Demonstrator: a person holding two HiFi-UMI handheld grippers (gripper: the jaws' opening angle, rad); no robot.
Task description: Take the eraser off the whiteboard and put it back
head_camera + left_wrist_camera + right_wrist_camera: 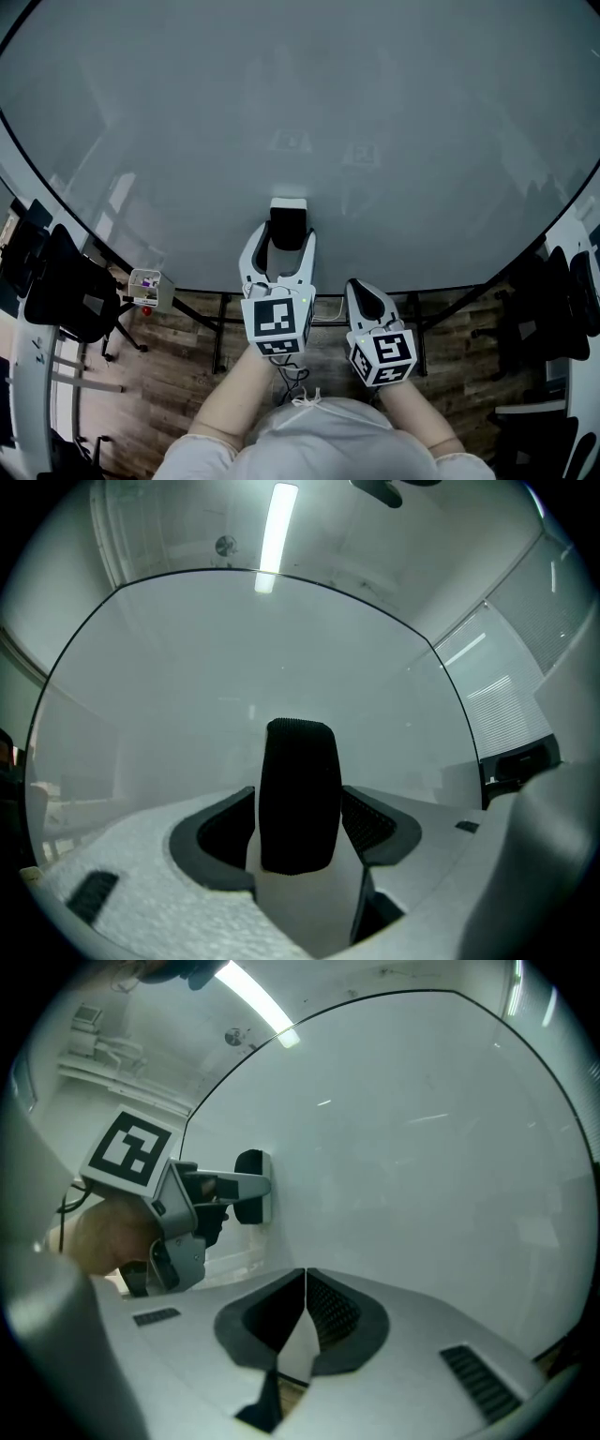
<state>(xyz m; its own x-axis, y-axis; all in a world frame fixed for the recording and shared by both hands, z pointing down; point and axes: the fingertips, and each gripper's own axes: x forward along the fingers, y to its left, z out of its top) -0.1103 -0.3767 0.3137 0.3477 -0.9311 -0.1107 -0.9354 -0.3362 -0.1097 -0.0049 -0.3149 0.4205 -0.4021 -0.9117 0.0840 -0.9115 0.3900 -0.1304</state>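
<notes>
The eraser (pixel 289 225), black felt on a white body, sits flat against the whiteboard (pixel 300 112) near its lower edge. My left gripper (pixel 284 236) straddles it with its jaws wide and open; a thin gap shows beside each pad. The left gripper view has the eraser (pixel 298 799) standing upright between the two pads, against the whiteboard (pixel 234 667). My right gripper (pixel 362 292) hangs to the right and a little further back from the board, shut and empty. Its own view shows its pads (pixel 323 1302) meeting, with the left gripper (pixel 246 1185) and eraser (pixel 251 1199) on the whiteboard (pixel 422 1147) to its left.
The board stands on a frame with dark legs (pixel 220 328) over a wooden floor. Black chairs stand at the left (pixel 66 291) and at the right (pixel 553 300). A small clear box (pixel 148 286) sits by the board's lower left edge.
</notes>
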